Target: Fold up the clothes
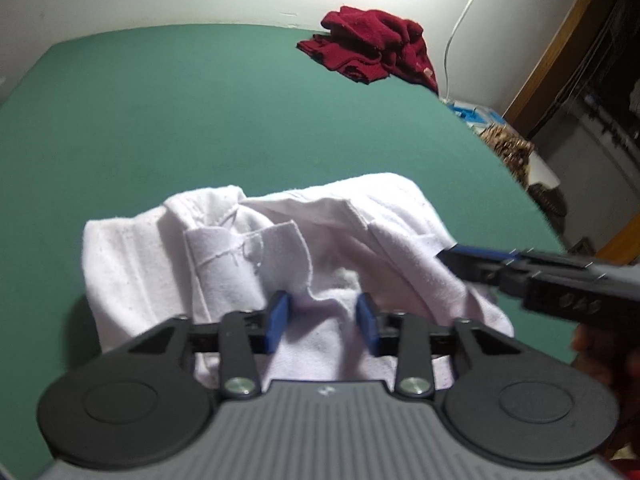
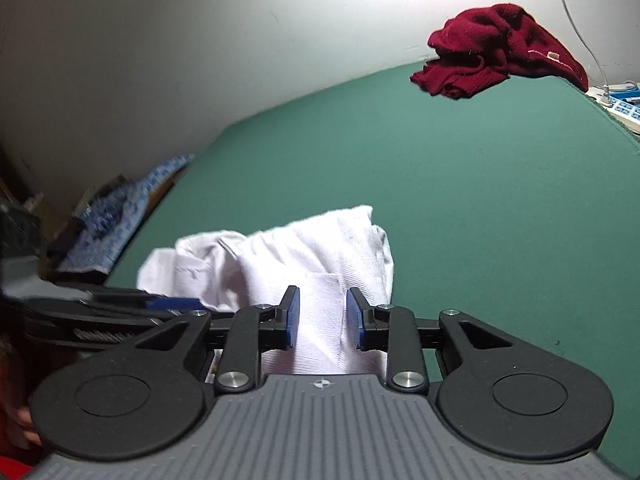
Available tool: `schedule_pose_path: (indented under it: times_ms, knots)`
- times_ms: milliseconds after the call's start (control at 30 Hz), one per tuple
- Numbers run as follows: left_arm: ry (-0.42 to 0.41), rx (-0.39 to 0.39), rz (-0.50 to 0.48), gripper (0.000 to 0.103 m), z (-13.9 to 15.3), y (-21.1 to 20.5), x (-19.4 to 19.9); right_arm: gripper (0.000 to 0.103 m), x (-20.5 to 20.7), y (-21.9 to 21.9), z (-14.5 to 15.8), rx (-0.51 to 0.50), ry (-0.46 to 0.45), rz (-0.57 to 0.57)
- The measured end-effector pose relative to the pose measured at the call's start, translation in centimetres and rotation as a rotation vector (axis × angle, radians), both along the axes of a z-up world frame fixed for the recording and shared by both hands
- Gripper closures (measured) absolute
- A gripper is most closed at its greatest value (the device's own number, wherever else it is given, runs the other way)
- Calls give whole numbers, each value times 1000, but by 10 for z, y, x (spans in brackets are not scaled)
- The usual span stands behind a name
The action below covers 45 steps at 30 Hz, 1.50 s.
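Note:
A white garment lies partly folded and rumpled on the green table. My left gripper is open just over its near edge, blue pads apart, holding nothing. My right gripper is open over the same white garment, cloth showing between the pads but not pinched. The right gripper also shows in the left wrist view, reaching in from the right at the garment's right side. The left gripper shows in the right wrist view, low at the left.
A crumpled dark red garment lies at the table's far right corner, also in the right wrist view. A white wall stands behind the table. Blue patterned cloth sits off the table's left edge. Clutter lies beyond the right edge.

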<state>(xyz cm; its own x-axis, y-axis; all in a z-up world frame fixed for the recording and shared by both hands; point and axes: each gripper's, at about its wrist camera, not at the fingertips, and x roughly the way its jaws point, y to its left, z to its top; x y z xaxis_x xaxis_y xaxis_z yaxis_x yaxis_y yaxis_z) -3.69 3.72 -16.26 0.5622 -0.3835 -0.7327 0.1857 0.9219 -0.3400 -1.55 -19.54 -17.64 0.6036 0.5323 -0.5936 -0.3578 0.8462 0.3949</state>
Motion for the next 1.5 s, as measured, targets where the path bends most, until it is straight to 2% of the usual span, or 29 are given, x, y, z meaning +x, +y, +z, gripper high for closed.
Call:
schedule_pose_path:
  times_ms: [100, 167, 200, 367, 467, 600, 733, 767, 833, 967, 1100, 1233, 1267, 1300, 1333, 1367, 1400, 1467, 1500]
  knots:
    - [-22, -22, -9, 91, 9, 4, -6, 76, 4, 1, -5, -10, 10, 6]
    - [-42, -27, -16, 98, 16, 6, -10, 89, 6, 0, -6, -12, 13, 8]
    - [-52, -29, -20, 103, 20, 7, -13, 102, 7, -1, -6, -14, 14, 7]
    - [-102, -41, -32, 103, 37, 14, -25, 102, 3, -15, 10, 63, -19, 16]
    - [-104, -40, 5, 103, 40, 32, -29, 102, 0, -24, 22, 123, -45, 21]
    - [-76, -33, 66, 103, 35, 55, -27, 101, 7, -21, 14, 76, -10, -21]
    - [-79, -22, 125, 103, 35, 78, -28, 102, 4, -22, 12, 108, 5, -33]
    - [-79, -20, 136, 103, 34, 84, -29, 101, 4, -22, 12, 99, 15, -27]
    - [-76, -2, 152, 103, 32, 92, -32, 89, 3, -22, 11, 75, 30, -19]
    - [-35, 23, 172, 103, 20, 102, -37, 73, 1, -20, 6, 43, 43, -7]
    - [-7, -10, 145, 103, 16, 99, -40, 71, 3, -11, -3, 54, 74, 4]
    - [-45, -57, 86, 103, 27, 81, -38, 66, 7, -2, -7, 11, 65, 6]
    - [-56, -66, 61, 97, 31, 74, -36, 66, 8, 0, -8, 0, 61, 9]
    - [-66, -67, 33, 81, 33, 65, -35, 66, 8, 2, -7, -10, 52, 11]
    - [-75, -58, 2, 70, 35, 53, -33, 66, 9, 3, -7, -18, 43, 11]
    - [-85, -43, -32, 54, 36, 41, -32, 66, 9, 4, -7, -25, 36, 11]
    - [-92, -13, -67, 44, 35, 28, -31, 66, 10, 5, -8, -29, 34, 13]
    - [-99, 70, -130, 36, 31, 4, -30, 71, 11, 6, -7, -43, 27, 24]
    - [-95, 99, -147, 36, 28, -2, -29, 82, 10, 6, -6, -46, 22, 27]
